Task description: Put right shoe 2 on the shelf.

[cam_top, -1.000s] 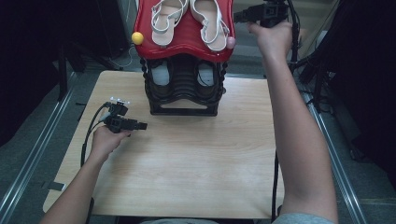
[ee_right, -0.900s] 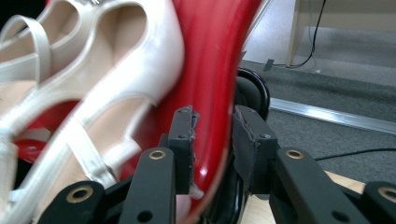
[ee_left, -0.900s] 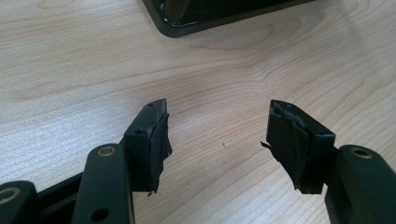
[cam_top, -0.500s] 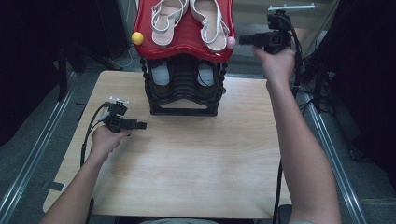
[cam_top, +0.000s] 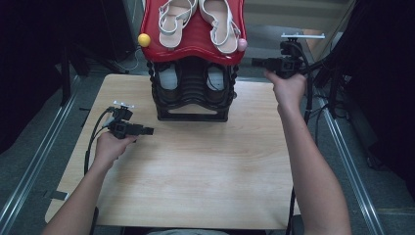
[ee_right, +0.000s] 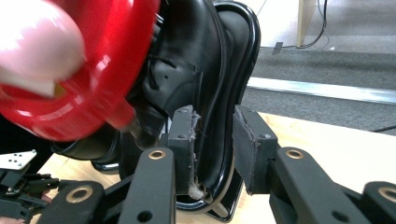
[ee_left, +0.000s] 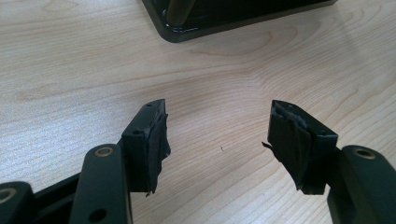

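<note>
A shoe rack stands at the table's far middle. Its red top shelf point(cam_top: 195, 39) carries a pair of white sandals point(cam_top: 172, 19), and its black lower tier point(cam_top: 192, 98) holds black shoes point(cam_top: 215, 78). My right gripper point(cam_top: 254, 62) hovers just right of the rack, under the pink knob point(cam_top: 242, 45), pointing left at it. In the right gripper view its jaws point(ee_right: 212, 140) stand open, with the black shoe point(ee_right: 187, 60) and the rack's black rim point(ee_right: 245, 56) close behind the gap, apart from the pads. My left gripper point(cam_top: 147, 130) rests low over the table point(ee_left: 210, 70), open and empty point(ee_left: 217, 140).
A yellow knob point(cam_top: 144, 40) sticks out at the red shelf's left corner. The rack's base corner point(ee_left: 177, 32) lies ahead of the left jaws. The wooden table point(cam_top: 195, 181) stretches toward the person. Metal rails point(cam_top: 34, 166) and cables point(cam_top: 337, 88) run along both sides.
The right hand has come down from beside the red top shelf to the level of the black lower tier, still at the rack's right. The left hand has stayed put.
</note>
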Action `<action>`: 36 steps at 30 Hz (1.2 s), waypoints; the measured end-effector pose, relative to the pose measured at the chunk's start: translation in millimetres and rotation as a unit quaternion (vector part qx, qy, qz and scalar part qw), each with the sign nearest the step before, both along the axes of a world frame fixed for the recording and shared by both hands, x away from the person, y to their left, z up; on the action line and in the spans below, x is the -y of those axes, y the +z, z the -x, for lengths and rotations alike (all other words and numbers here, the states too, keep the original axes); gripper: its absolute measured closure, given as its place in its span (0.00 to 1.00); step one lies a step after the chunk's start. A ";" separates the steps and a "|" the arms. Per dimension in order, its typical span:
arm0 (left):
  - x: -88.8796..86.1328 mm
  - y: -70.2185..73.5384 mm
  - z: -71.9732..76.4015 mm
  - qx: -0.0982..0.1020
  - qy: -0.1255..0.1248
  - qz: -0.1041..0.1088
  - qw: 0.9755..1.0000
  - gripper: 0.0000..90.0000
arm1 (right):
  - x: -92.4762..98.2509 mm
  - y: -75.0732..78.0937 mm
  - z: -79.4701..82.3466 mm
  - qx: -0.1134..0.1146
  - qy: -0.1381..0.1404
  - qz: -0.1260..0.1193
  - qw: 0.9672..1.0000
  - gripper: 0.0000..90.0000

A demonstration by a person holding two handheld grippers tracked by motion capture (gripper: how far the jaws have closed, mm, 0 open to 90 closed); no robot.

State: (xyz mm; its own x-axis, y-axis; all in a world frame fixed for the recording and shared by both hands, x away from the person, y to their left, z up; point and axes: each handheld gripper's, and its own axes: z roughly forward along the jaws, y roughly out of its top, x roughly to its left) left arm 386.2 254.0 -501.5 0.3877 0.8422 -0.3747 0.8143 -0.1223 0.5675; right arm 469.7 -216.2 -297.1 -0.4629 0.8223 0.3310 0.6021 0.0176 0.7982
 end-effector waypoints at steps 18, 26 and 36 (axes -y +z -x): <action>-0.4 -0.1 0.1 0.003 -0.005 -0.002 1.000 0.42 | 13.5 -57.8 14.6 -0.025 0.001 -0.005 1.000 0.78; 0.3 -0.4 0.2 0.002 -0.005 -0.002 1.000 0.42 | 20.1 -86.5 24.1 -0.032 0.001 -0.006 0.999 0.78; 0.0 -0.4 0.1 0.003 -0.005 -0.003 1.000 0.42 | 30.1 -126.0 35.7 -0.050 -0.003 -0.014 0.999 0.78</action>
